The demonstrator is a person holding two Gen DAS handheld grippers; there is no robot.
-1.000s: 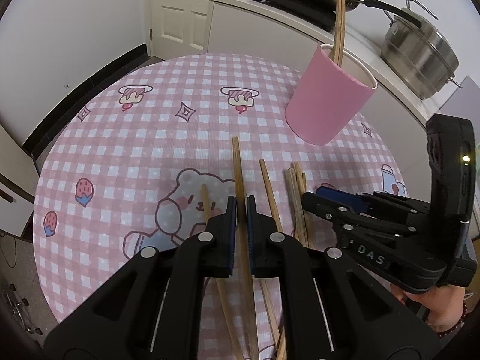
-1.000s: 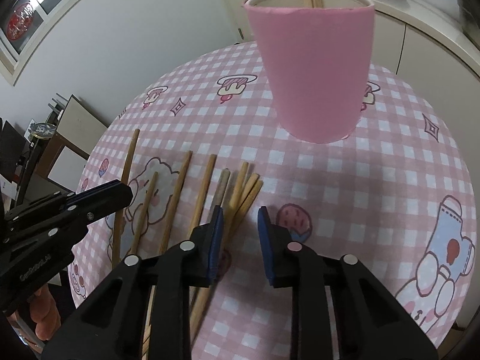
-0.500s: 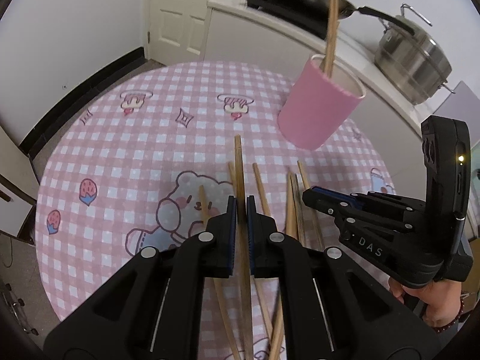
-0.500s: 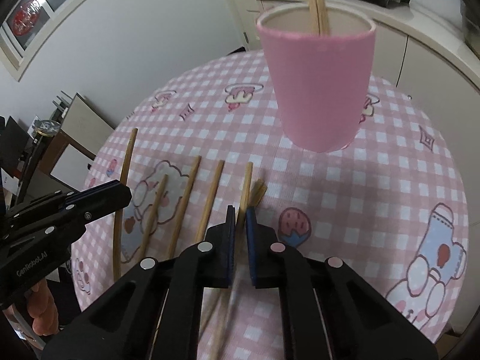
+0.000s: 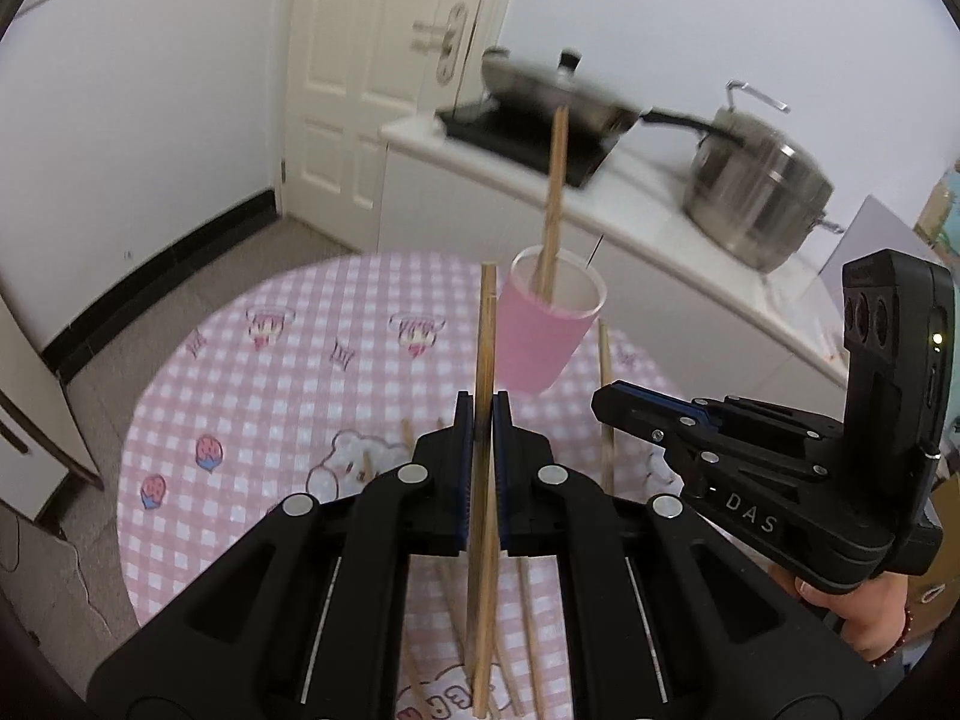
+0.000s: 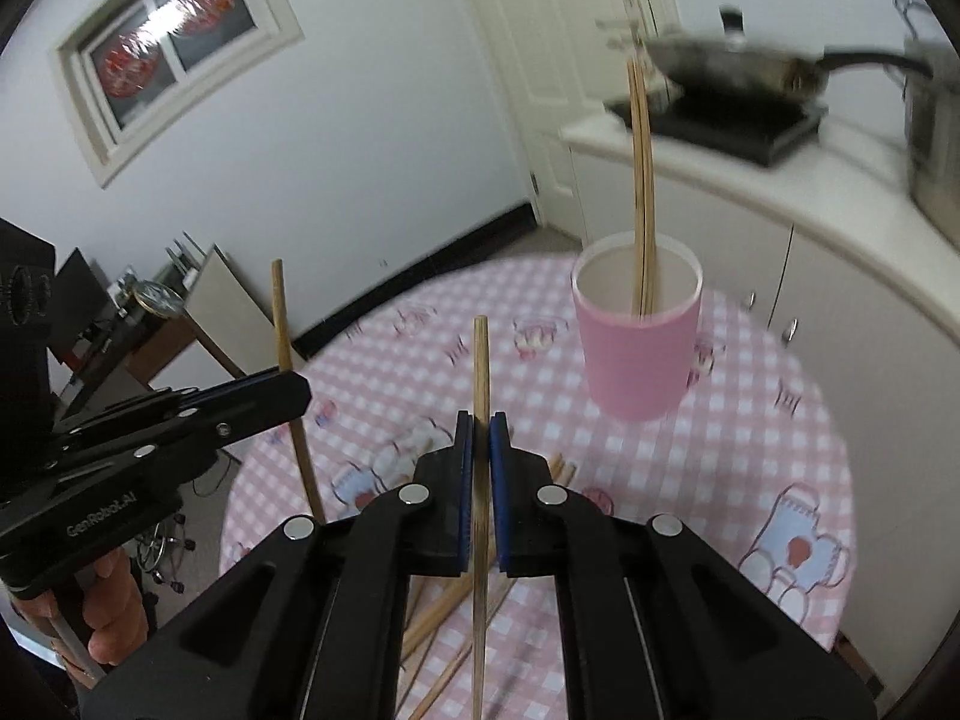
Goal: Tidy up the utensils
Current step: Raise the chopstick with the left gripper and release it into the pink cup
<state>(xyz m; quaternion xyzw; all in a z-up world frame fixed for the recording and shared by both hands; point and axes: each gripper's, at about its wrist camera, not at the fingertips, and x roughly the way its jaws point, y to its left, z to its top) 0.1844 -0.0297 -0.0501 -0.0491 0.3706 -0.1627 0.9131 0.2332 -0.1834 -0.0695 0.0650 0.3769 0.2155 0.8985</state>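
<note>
- Both grippers have come up off the table since a second ago, each carrying one chopstick; the view now tilts up toward the counter, and the right jaws, which stood apart then, are clamped now.
- left gripper (image 5: 478,414): jaws closed tight on the left chopstick (image 5: 485,330), which runs through the pads and sticks out toward 12 o'clock, tip just beside the rim of the pink cup (image 5: 549,330).
- right gripper (image 6: 480,432): jaws pinched on the right chopstick (image 6: 480,360), also pointing to 12 o'clock. Cup sits at 1 o'clock in that view, well apart from the tip.
- Cup stands upright on the checked table (image 6: 780,480), with two chopsticks in the cup (image 6: 641,180) leaning against its rim.
- loose chopsticks (image 6: 444,600) lie in a pile on the cloth under the grippers.
- Risks, my read:
  - Long overhang past thin pads: a stick could pivot or slide in the grip on a fast swing.
  - Tip catching the rim or the standing sticks could tip the light cup.
  - Two grippers converging on one opening could clash; go one at a time.
  - Letting go too high could bounce a stick out.
</note>
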